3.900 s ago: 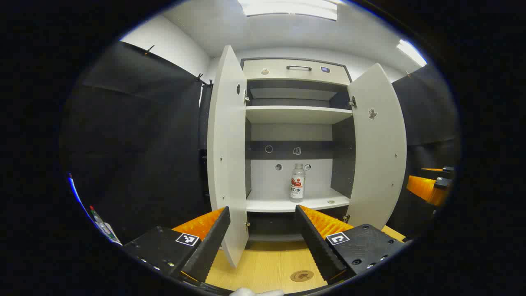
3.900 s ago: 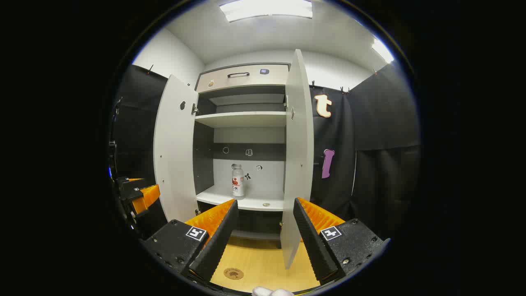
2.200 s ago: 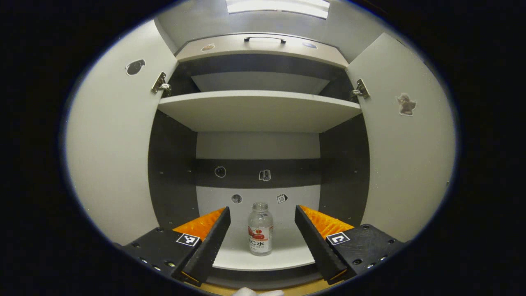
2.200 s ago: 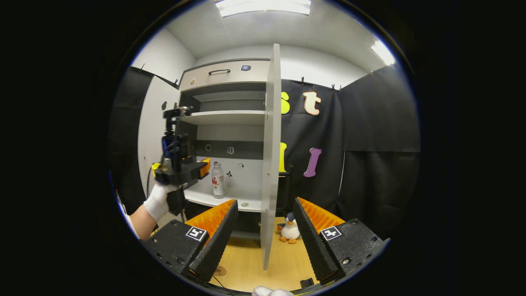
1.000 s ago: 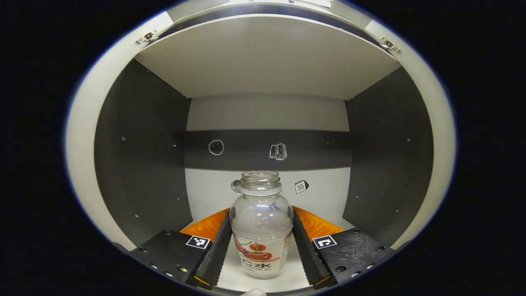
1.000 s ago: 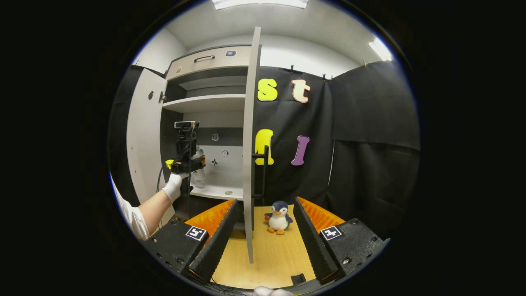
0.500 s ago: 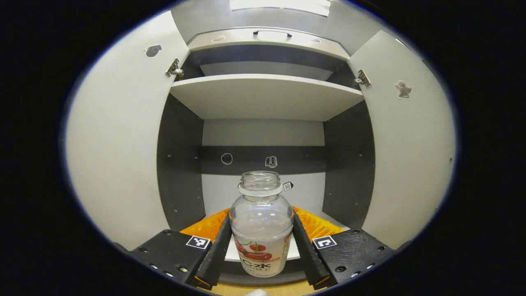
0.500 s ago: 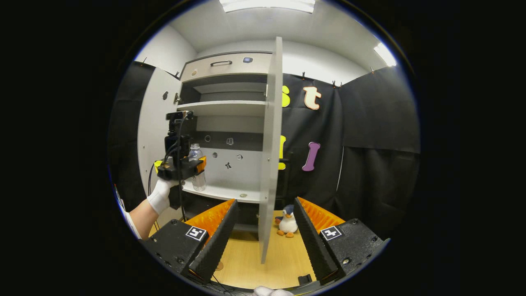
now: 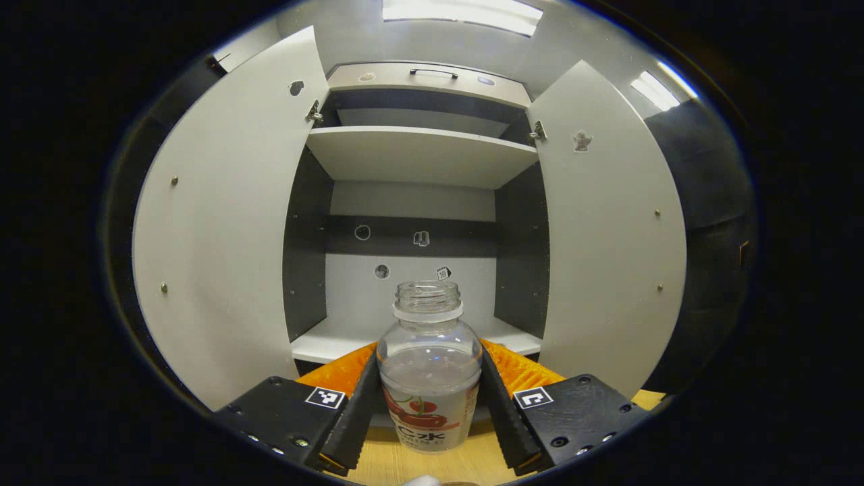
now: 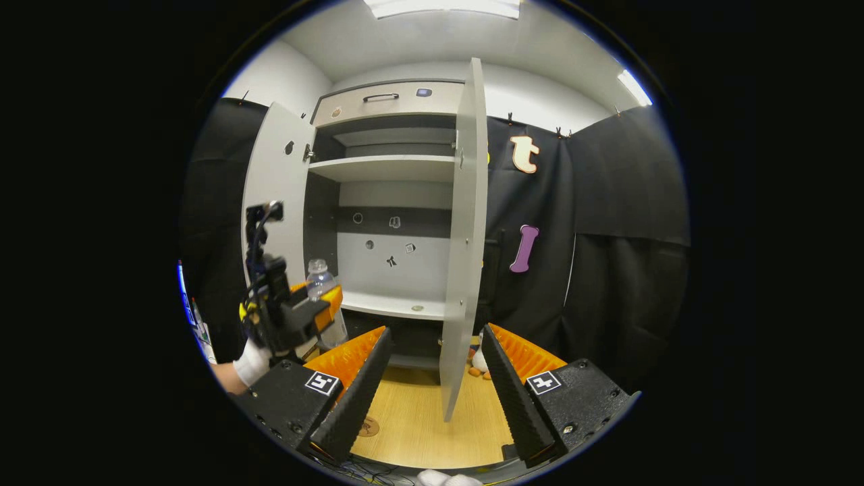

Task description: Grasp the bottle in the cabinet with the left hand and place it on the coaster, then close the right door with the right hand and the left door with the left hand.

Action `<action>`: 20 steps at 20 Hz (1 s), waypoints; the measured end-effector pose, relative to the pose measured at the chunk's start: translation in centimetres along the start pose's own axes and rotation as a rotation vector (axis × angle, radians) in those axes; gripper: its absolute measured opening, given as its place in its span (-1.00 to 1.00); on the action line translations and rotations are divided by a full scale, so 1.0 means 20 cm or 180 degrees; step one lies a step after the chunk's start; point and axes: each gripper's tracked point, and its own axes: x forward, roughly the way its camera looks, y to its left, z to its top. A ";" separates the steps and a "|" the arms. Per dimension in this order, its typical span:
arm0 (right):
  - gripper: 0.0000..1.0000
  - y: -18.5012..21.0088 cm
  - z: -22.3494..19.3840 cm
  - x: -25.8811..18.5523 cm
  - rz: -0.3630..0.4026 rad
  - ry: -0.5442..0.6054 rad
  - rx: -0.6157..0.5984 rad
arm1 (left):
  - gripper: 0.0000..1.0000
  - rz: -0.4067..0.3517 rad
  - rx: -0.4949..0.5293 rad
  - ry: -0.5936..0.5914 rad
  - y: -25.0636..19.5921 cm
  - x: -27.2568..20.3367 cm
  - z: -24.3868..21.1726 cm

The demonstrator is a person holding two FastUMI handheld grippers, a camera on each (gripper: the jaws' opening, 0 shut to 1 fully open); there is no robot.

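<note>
So the left gripper (image 9: pixel 429 405) had its jaws pinching the bottle (image 9: pixel 429 378) on both sides, around the lower body where the label sat. The bottle was upright, cap off, clear, and held out in front of the cabinet (image 9: pixel 418 155) rather than on its shelf (image 9: pixel 324 344). In the right gripper view you could see the same thing from the side: the left gripper (image 10: pixel 317 307), held by a gloved hand (image 10: pixel 251 363), carried the bottle (image 10: pixel 322 290) near the left door (image 10: pixel 273 196), above the wooden bench (image 10: pixel 418 418).

Both doors stood wide open; the right door (image 10: pixel 466 236) was edge-on, just in front of the right gripper (image 10: pixel 432 398), whose jaws were spread with nothing between them.

The coaster (image 10: pixel 368 426) lay flat on the bench, near the left finger in the right gripper view, well below the bottle. A plush penguin (image 10: pixel 480 361) peeked out behind the right door, mostly hidden.
</note>
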 end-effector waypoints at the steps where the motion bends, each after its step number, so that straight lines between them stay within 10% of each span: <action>1: 0.67 0.00 -0.02 0.00 -0.0009 0.0036 0.0005 | 0.51 -0.0036 0.0025 0.0025 -0.02 -0.03 -0.07; 20: 0.67 -0.04 -0.32 0.05 -0.0178 0.0615 -0.0049 | 0.51 -0.0542 -0.0117 0.0419 -0.28 -0.32 -1.16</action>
